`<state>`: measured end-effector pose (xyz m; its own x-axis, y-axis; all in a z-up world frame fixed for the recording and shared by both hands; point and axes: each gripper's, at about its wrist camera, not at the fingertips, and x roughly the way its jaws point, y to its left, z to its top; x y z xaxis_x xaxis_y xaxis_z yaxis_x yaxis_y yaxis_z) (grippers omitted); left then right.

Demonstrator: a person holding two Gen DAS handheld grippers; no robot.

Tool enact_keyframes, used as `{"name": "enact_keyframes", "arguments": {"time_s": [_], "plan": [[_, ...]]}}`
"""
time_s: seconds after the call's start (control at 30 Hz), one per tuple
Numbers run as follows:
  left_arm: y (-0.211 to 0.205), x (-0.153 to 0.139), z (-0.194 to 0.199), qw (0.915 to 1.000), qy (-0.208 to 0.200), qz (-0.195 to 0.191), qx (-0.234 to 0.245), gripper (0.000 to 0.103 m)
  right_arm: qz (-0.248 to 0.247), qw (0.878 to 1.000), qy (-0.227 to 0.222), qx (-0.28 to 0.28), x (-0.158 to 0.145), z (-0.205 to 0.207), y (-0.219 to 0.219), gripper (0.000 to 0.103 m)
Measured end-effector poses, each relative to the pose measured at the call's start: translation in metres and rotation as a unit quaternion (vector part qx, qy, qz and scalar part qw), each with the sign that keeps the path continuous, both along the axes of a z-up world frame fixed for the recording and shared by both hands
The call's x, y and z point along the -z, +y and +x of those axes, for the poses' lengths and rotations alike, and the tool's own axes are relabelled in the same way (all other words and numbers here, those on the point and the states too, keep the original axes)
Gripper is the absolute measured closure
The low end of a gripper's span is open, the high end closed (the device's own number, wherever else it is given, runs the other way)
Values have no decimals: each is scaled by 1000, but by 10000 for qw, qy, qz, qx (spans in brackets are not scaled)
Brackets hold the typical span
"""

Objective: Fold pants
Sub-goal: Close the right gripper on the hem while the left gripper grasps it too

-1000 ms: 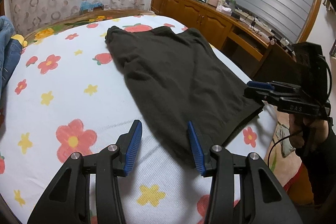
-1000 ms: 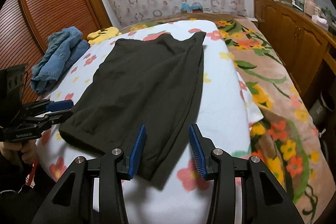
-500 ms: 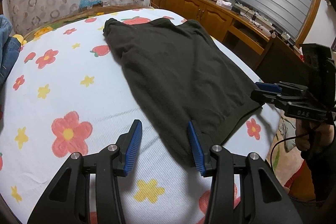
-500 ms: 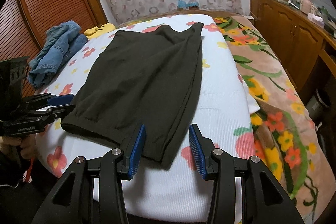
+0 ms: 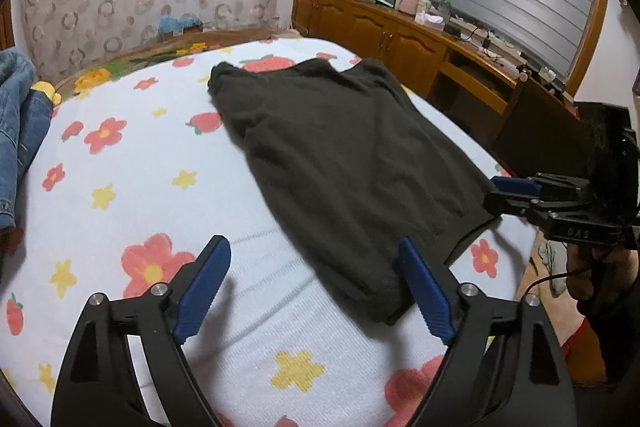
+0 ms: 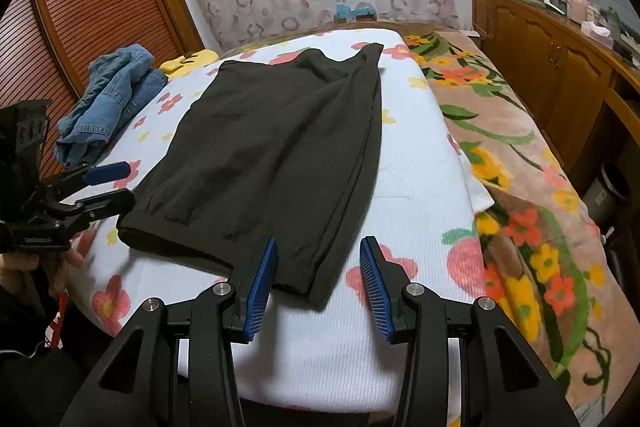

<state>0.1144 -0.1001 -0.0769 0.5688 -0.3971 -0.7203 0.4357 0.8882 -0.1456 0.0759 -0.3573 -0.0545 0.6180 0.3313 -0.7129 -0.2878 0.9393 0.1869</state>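
Observation:
Dark pants [image 5: 344,163] lie flat on the flowered bedspread, folded lengthwise; they also show in the right wrist view [image 6: 276,155]. My left gripper [image 5: 314,259] is open and empty, just above the near left cuff corner. My right gripper [image 6: 318,261] is open and empty, over the near right cuff. Each gripper shows in the other's view: the right one [image 5: 516,193] at the right, the left one [image 6: 106,187] at the left edge.
A pile of blue denim clothes [image 6: 108,99] lies at the bed's left side with a yellow item [image 6: 188,61] beside it. Wooden cabinets [image 5: 400,39] run along the right. A floral blanket [image 6: 520,155] covers the bed's right part.
Both grippers have pulled back toward the near edge of the bed. The left gripper's jaws have opened wider. The pants lie as before.

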Motion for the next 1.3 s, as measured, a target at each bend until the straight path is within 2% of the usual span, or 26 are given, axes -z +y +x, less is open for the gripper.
{"name": "enact_keyframes", "arguments": {"time_s": [0.27,0.67,0.9,1.3], "plan": [[-2,-1,0,10000,-46,39,47,16,36,10000,-31,-10,1,-1,0,58],[-7,18,7,9987,341,384,44,16,-4,9999,-123,3,3,-4,2,58],[-11,22,3,9979,221,588,168,15,-9,9999,-132,-11,3,-5,2,58],[-15,23,7,9970,216,719,200,8,-29,9998,-196,14,4,-6,2,58]]}}
